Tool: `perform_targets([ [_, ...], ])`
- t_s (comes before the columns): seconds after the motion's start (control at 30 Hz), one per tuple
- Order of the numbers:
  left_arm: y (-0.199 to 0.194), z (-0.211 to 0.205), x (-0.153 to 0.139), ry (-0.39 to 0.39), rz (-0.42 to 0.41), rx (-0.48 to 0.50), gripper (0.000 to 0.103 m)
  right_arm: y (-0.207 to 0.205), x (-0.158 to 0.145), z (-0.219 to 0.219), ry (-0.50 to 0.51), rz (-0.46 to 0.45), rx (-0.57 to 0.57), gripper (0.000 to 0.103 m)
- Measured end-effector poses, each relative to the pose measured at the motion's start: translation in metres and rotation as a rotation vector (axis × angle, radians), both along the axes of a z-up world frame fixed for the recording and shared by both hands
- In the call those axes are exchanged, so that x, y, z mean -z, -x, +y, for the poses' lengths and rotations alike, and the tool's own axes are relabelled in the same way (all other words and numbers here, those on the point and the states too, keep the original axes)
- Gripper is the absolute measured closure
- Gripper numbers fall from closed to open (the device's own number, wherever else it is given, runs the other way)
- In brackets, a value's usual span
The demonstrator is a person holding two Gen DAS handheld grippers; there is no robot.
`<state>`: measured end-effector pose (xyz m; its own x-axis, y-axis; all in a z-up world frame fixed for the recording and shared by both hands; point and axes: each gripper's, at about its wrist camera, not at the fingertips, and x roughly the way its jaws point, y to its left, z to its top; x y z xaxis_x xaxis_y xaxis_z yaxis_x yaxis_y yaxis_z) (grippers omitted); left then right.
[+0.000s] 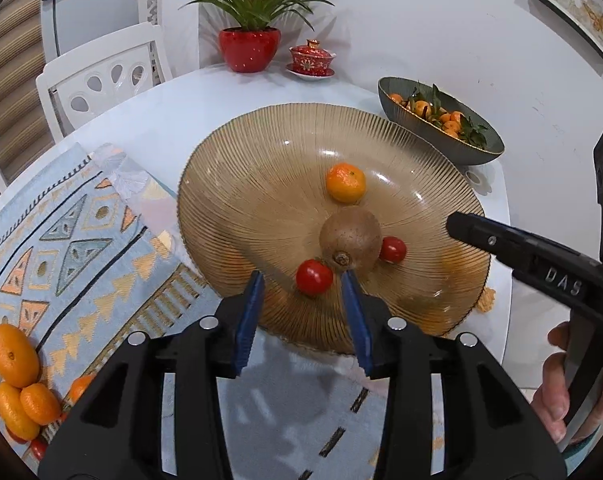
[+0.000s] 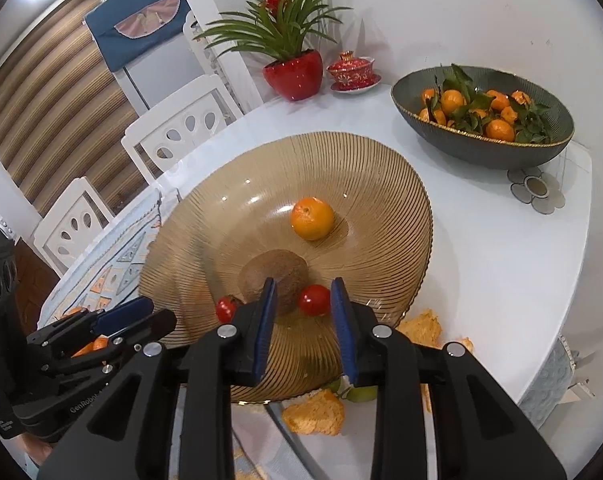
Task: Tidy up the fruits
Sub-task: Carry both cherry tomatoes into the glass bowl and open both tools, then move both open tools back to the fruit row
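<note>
Apparently placing fruit: both grippers, left gripper [image 1: 303,280] and right gripper [image 2: 303,290], gape empty over amber plate [image 1: 261,152]; next fetch another.

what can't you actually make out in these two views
- Fruit pile, left wrist view: cut off by the frame edge and hidden by the left gripper, so no count.
- Green fruit, right wrist view: mostly behind the right gripper; type unclear.
- Dark bowl, left wrist view: its oranges are too small to count.
- Kiwi, right wrist view: near side hidden by a finger.
</note>
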<state>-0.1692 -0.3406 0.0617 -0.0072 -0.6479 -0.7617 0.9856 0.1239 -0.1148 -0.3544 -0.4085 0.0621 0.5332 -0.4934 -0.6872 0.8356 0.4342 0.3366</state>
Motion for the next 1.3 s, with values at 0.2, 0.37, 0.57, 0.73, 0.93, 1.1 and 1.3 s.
perform_targets([
  [0.2, -0.008, 0.032, -0.017, 0.034, 0.007, -0.020, 0.055, 0.000, -0.021, 0.022, 0.032, -0.017, -0.014, 0.074],
  [0.37, -0.016, 0.070, -0.040, 0.084, -0.021, -0.040, 0.052, -0.010, -0.037, 0.044, 0.048, -0.031, -0.045, 0.074],
  [0.57, -0.039, 0.119, -0.063, 0.152, -0.020, -0.103, 0.038, -0.038, -0.060, 0.083, 0.099, -0.028, -0.113, 0.073],
  [0.73, -0.069, 0.168, -0.076, 0.201, -0.009, -0.177, 0.037, -0.073, -0.069, 0.115, 0.129, -0.019, -0.183, 0.069],
  [0.93, -0.113, 0.229, -0.078, 0.244, 0.023, -0.289, 0.032, -0.124, -0.060, 0.151, 0.132, 0.005, -0.288, 0.067],
  [1.1, -0.147, 0.261, -0.056, 0.219, 0.057, -0.368, 0.031, -0.164, -0.038, 0.173, 0.129, 0.034, -0.353, 0.060],
  [1.3, -0.177, 0.274, -0.011, 0.159, 0.101, -0.423, 0.031, -0.201, 0.006, 0.187, 0.139, 0.060, -0.406, 0.038],
])
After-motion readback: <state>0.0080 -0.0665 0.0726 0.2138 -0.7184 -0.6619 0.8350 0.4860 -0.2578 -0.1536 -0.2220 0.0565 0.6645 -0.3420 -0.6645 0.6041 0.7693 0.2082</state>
